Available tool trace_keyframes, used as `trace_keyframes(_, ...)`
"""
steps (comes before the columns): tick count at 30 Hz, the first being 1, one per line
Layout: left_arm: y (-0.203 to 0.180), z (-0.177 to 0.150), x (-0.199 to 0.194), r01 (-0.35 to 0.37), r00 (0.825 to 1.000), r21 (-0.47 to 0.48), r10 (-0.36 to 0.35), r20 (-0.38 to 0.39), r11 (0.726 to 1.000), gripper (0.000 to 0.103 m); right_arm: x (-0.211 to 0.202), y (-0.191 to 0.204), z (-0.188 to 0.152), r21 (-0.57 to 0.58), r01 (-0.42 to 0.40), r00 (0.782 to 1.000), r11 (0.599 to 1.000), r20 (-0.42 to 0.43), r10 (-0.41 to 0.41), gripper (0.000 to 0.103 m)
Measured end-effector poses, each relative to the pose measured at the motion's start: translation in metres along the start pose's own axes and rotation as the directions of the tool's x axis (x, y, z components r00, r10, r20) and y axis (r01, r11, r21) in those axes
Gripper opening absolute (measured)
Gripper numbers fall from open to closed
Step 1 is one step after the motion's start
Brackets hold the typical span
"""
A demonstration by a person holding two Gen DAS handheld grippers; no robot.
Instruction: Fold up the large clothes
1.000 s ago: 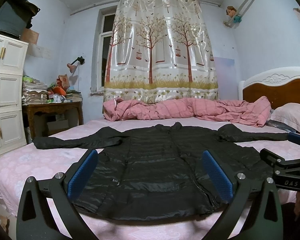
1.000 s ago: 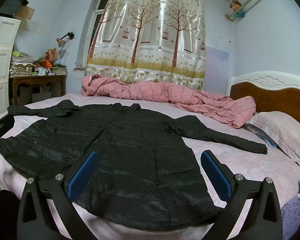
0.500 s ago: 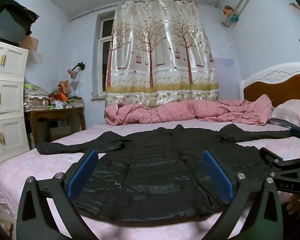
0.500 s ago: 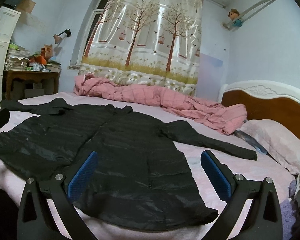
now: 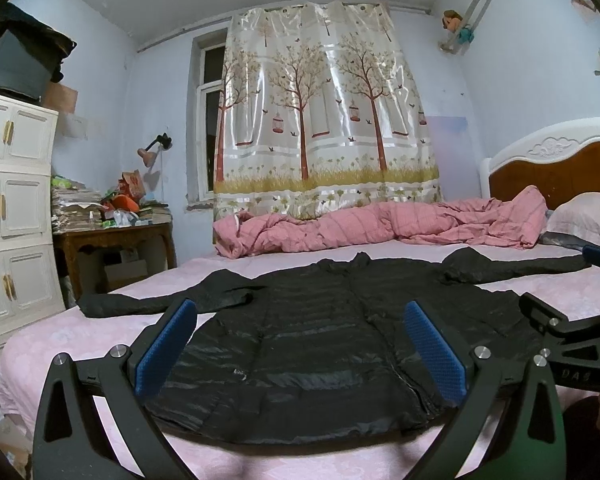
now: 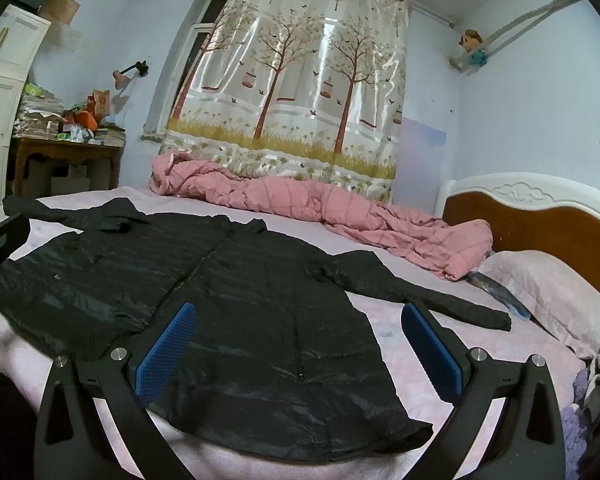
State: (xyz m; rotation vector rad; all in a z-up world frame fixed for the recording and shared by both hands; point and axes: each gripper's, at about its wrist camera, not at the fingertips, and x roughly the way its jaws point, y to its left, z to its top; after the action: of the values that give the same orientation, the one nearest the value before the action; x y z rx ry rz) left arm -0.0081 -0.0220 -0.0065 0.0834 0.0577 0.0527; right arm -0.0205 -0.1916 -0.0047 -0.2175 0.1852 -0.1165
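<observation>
A long black puffer jacket (image 5: 320, 340) lies flat on the pink bed, collar away from me, both sleeves spread out sideways; it also shows in the right wrist view (image 6: 228, 300). My left gripper (image 5: 300, 344) is open and empty, held above the jacket's hem near the bed's front edge. My right gripper (image 6: 300, 344) is open and empty, above the hem's right part. The right gripper also shows at the right edge of the left wrist view (image 5: 572, 340). The right sleeve (image 6: 420, 292) reaches toward the pillow.
A crumpled pink quilt (image 5: 380, 224) lies along the far side of the bed. A pillow (image 6: 548, 292) and wooden headboard (image 6: 540, 224) stand at the right. White cabinets (image 5: 12, 216) and a cluttered wooden table (image 5: 112, 236) stand left of the bed.
Both grippers have dropped lower and tilted up, so more ceiling shows. The right gripper has turned right toward the pillow side. The jacket has not moved.
</observation>
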Motion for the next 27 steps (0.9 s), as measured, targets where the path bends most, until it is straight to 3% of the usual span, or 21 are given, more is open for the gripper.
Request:
trace_keyframes(10,0.002,-0.003,-0.002,-0.018,1.000,-0.001,0.018,0.012,1.000,0.103,-0.002,0.003,0.001,0.002,0.006,1.000,1.000,-0.003,-0.006,0.103)
trace_keyframes(24,0.022,-0.002,-0.005,0.016,1.000,-0.087,-0.015,0.017,0.996,0.103,-0.003,-0.001,0.002,0.023,-0.006,1.000,1.000,-0.003,0.006,0.103)
trace_keyframes(27,0.024,-0.002,-0.003,0.053,0.999,-0.098,-0.053,0.001,0.994,0.103,-0.003,-0.003,0.003,0.025,0.004,1.000,1.000,0.002,-0.004,0.103)
